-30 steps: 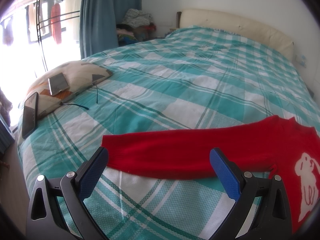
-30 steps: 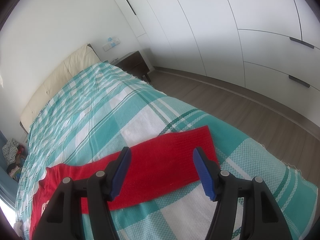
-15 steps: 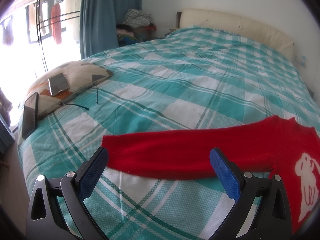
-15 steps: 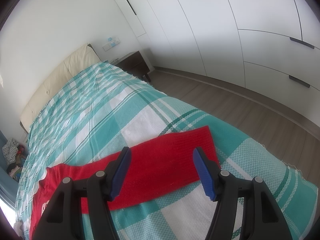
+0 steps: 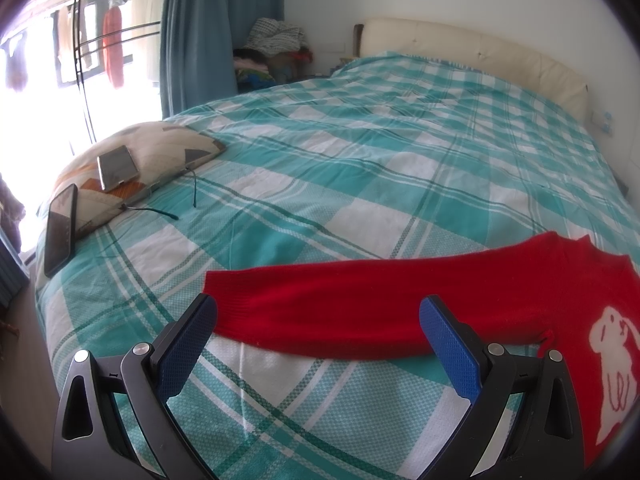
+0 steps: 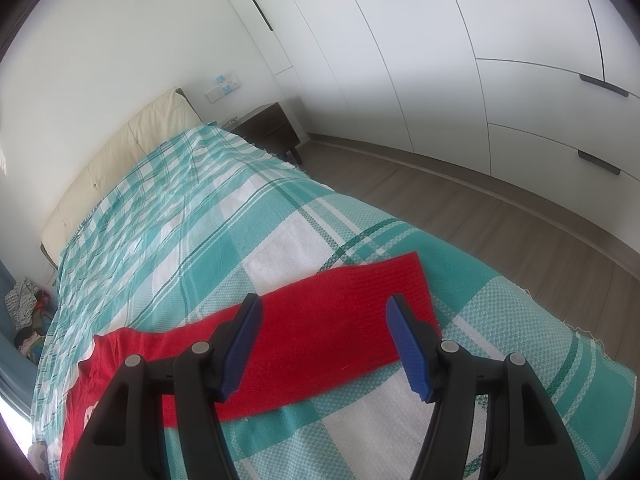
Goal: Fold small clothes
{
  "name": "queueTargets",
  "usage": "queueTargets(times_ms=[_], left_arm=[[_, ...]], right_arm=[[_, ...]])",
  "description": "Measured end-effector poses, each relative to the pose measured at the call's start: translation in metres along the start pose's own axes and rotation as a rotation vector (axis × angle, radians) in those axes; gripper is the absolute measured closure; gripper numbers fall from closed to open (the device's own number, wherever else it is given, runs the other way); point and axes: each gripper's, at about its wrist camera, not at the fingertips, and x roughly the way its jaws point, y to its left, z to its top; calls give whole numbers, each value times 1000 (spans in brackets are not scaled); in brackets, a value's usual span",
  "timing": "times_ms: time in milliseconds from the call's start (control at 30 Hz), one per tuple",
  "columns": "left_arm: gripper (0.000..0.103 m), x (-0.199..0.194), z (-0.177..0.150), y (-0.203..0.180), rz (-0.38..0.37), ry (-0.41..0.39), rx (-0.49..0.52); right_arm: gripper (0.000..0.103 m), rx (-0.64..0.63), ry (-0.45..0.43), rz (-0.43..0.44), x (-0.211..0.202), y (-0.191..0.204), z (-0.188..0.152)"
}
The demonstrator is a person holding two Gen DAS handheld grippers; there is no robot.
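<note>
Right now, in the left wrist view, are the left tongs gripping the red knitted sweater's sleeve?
No, the left tongs are open above the red knitted sweater's sleeve, which lies flat on the teal checked bedspread.

Two phones (image 5: 116, 167) rest on the pillow (image 5: 160, 152) at the checked bed's (image 5: 360, 168) edge, blue curtain (image 5: 196, 32) behind.

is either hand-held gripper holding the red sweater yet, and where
Nothing is held. The left hand-held gripper and right hand-held gripper are both open above the red sweater's sleeves.
</note>
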Motion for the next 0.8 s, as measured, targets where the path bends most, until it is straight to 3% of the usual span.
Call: queueTargets(times_ms=[800], left_arm=[[1,0,0,1,-7,3,-13]], right_arm=[[39,-12,13,4,1,1,-1]])
